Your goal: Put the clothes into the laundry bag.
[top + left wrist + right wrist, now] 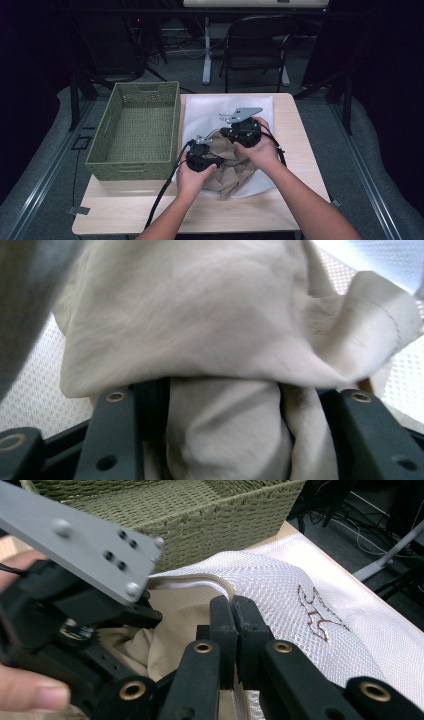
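A crumpled tan garment (232, 172) lies on a white mesh cloth (210, 112) at the table's middle. My left gripper (205, 157) sits on the garment's left side. In the left gripper view its jaws (235, 390) stand apart with a fold of the tan garment (200, 315) between them, and the tips are hidden under overhanging fabric. My right gripper (245, 132) is at the garment's far edge. In the right gripper view its jaws (231, 605) are together, pinching the beige-trimmed edge of the white mesh cloth (300, 595). The left gripper (75, 605) shows close beside it.
A green woven basket (135, 170) stands with nothing in it on the table's left half, right against the mesh cloth. Bare wooden table (295, 145) runs along the right and front. A folding chair (255, 40) and stand legs are on the floor beyond.
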`<state>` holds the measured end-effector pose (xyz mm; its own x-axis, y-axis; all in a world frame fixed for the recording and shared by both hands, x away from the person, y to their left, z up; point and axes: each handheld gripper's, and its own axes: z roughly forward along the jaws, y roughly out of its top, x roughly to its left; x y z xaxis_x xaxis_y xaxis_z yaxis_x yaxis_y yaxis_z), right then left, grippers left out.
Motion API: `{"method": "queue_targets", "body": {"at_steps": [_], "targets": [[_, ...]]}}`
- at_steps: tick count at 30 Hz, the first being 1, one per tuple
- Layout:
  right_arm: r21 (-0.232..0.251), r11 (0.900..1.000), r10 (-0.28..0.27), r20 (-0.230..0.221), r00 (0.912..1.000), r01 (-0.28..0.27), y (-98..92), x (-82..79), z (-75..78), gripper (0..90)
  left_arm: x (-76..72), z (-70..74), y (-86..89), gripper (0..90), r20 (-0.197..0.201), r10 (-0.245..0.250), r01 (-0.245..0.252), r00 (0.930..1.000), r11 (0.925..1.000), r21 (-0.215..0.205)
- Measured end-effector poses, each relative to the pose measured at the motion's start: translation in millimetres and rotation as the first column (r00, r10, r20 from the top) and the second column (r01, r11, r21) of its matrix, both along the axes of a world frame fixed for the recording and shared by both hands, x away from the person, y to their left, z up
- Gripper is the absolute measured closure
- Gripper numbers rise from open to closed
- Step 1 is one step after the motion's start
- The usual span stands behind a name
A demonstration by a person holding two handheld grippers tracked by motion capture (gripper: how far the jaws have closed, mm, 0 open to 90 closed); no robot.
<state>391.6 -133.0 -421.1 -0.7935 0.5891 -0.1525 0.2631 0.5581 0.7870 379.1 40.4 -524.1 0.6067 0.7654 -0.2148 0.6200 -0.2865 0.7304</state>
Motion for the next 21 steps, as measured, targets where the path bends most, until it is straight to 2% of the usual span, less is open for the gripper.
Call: {"method": "queue_targets", "body": {"at_steps": [5,12,19,21], "targets": [[0.001,1.0,-0.007,-0.005,1.0,0.007,-1.1,1.5,-1.3,88.0,-7.1,10.5,3.2,43.4,0.035,-0.002,0.003,0.9994,0.9997,-0.022],[0.001,1.0,-0.015,-0.007,0.9999,0.015,-2.4,3.0,-2.5,88.0,-22.5,27.9,13.9,41.6,0.059,-0.023,0.027,0.998,0.9982,-0.053],[0.003,1.0,-0.018,-0.012,0.9998,0.018,-3.0,3.6,-5.4,87.9,-39.0,37.0,21.0,40.0,0.071,-0.058,0.06,0.9958,0.9978,-0.029],[0.006,1.0,-0.02,-0.013,0.9997,0.02,-3.6,3.7,-5.2,87.9,-45.3,38.5,23.2,40.1,0.088,-0.071,0.072,0.9936,0.9974,-0.004]]}}
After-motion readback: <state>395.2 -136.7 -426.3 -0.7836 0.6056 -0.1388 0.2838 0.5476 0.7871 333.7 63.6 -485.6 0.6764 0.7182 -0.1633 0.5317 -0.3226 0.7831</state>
